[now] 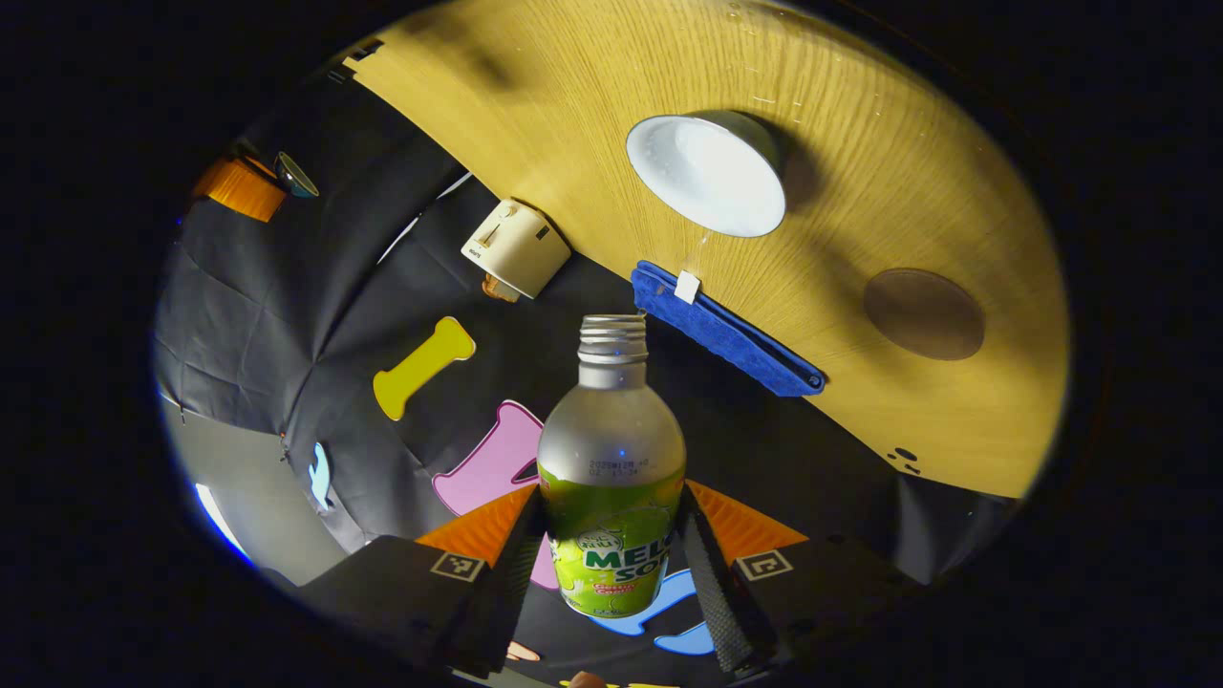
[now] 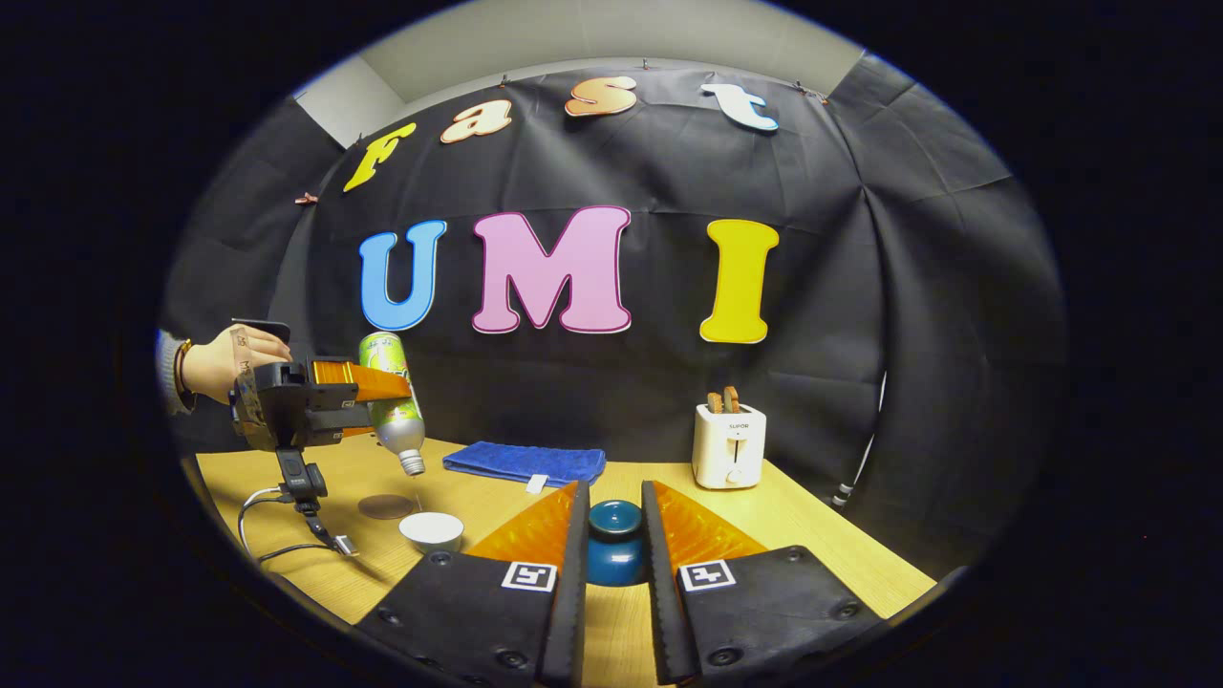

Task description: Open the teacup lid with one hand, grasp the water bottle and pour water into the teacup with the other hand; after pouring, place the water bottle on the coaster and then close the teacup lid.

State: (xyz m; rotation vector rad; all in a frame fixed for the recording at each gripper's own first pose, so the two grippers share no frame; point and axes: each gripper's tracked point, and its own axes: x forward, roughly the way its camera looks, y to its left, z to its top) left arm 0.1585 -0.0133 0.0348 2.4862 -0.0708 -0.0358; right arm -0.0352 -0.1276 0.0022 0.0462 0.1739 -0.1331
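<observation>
The left gripper clamps a green-labelled, uncapped water bottle, tipped mouth-down above the open white teacup at the wooden table's left. The right gripper grasps the dark teal lid nearer centre. Pouring well likely means keeping the neck over the cup.

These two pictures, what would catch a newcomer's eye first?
Most striking is the water bottle, clamped in the left gripper and tipped neck-down above the open white teacup on the wooden table. Next, the right gripper holds the dark blue teacup lid close to the camera. Behind, a blue cloth and a white toaster sit at the table's far edge.
</observation>
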